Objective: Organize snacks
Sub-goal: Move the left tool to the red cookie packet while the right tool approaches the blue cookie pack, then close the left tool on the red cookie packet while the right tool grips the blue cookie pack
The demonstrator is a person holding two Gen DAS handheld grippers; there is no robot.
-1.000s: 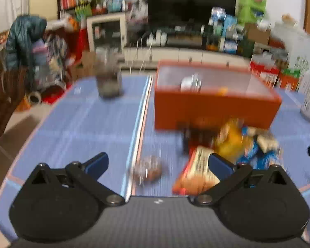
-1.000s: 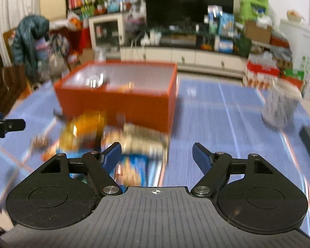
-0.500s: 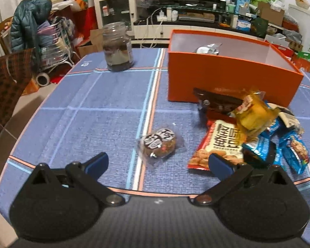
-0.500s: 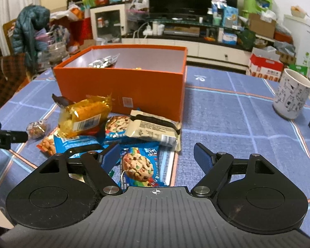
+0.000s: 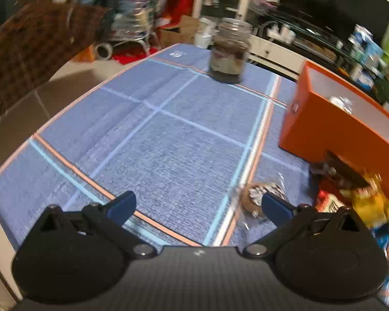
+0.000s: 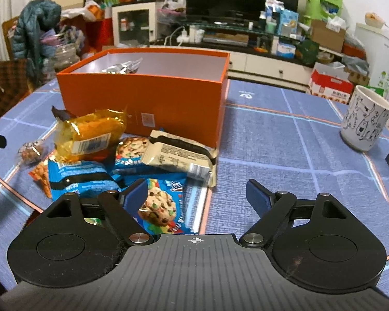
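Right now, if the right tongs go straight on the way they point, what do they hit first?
Probably the blue cookie packet, lying just ahead by the left finger. The right tongs stand open and empty. Bare tablecloth lies ahead of the right finger. Depth is uncertain.

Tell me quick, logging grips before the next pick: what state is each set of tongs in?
Left tongs: open, holding nothing.
Right tongs: open, jaws just been widening, nothing gripped; the cookie packet lies below them.

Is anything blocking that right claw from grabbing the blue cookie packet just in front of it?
Nothing visible does. The right gripper has just been opening with nothing between its jaws, and the cookie packet lies uncovered right beneath them, at the near edge of the snack pile before the orange box.
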